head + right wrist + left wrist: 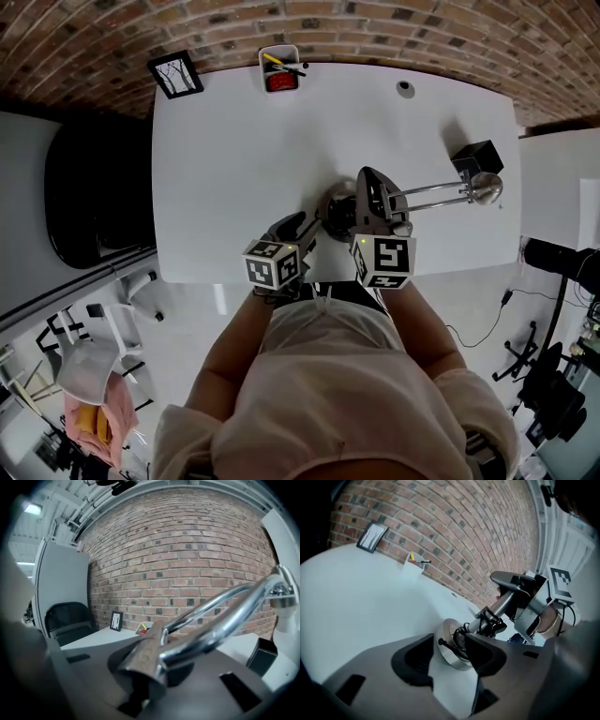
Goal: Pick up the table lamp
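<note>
A chrome table lamp lies tilted on the white table (234,159). Its round base (336,203) is near the front edge, and its twin arms (436,192) reach right to the head (486,187). My right gripper (370,195) is shut on the lamp's stem just above the base; in the right gripper view the stem (147,651) sits clamped between the jaws, with the arms (220,616) curving up to the right. My left gripper (300,227) is left of the base. In the left gripper view (452,660) its jaws stand apart, with the base disc (451,644) at the tips.
A white pen cup (279,69) and a small picture frame (175,75) stand at the table's far edge. A black box (476,156) sits beside the lamp head. A black chair (94,192) is left of the table. A brick wall runs behind.
</note>
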### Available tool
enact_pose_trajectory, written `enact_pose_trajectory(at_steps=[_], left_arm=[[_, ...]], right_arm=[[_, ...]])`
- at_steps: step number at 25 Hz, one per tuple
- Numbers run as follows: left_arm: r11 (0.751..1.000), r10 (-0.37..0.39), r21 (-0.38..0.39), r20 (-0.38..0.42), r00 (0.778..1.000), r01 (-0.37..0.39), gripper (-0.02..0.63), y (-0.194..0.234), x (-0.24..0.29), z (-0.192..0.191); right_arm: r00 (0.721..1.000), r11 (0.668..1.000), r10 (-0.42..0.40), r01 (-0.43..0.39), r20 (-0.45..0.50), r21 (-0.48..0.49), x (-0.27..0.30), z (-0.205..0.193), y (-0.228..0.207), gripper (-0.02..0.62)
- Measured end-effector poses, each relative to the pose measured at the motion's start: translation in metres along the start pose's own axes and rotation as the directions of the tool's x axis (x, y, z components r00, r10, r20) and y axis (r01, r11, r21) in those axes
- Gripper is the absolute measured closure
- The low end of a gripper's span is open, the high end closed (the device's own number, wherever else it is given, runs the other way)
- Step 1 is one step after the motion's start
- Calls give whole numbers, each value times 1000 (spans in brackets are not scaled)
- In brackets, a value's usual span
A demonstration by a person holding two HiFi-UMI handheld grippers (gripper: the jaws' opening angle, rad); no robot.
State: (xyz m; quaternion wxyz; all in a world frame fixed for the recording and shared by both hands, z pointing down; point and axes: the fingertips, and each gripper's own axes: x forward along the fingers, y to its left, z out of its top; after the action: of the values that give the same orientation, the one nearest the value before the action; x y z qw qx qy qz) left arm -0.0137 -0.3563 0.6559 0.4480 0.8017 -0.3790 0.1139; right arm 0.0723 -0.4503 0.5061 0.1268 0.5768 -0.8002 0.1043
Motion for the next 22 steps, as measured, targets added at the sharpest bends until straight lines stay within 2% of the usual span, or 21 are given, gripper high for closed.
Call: enact_pose_trajectory(at_steps=[1, 2, 5, 9, 14, 19, 22], left_arm=[[999, -26, -46, -29, 999, 25, 380, -1, 6, -6], [995, -49, -89, -56, 997, 44, 365, -2, 11, -12], [978, -116, -185, -98, 988, 97, 360, -3, 20, -22], [929, -246, -308, -92, 965, 208, 360, -15, 26, -24], [906, -287, -346, -82, 955, 243, 381, -26, 33, -17], [870, -331, -392, -16, 943, 299, 411, -38, 31, 5], [860, -343, -394, 20, 939, 323, 420, -48, 29, 25]], right_arm=[[1000, 1000, 11, -11, 2, -3, -1, 2, 2, 571], [1000, 1000, 24, -24, 9, -14, -1, 5, 5, 571], [998, 997, 60, -59, 36, -50, -6, 17, 14, 571], [994, 993, 93, -88, 54, -77, -11, 30, 22, 571], [992, 991, 109, -104, 56, -85, -11, 40, 23, 571], [989, 988, 117, -107, 90, -113, -15, 65, 19, 571], [987, 986, 120, -107, 103, -125, -16, 85, 15, 571]])
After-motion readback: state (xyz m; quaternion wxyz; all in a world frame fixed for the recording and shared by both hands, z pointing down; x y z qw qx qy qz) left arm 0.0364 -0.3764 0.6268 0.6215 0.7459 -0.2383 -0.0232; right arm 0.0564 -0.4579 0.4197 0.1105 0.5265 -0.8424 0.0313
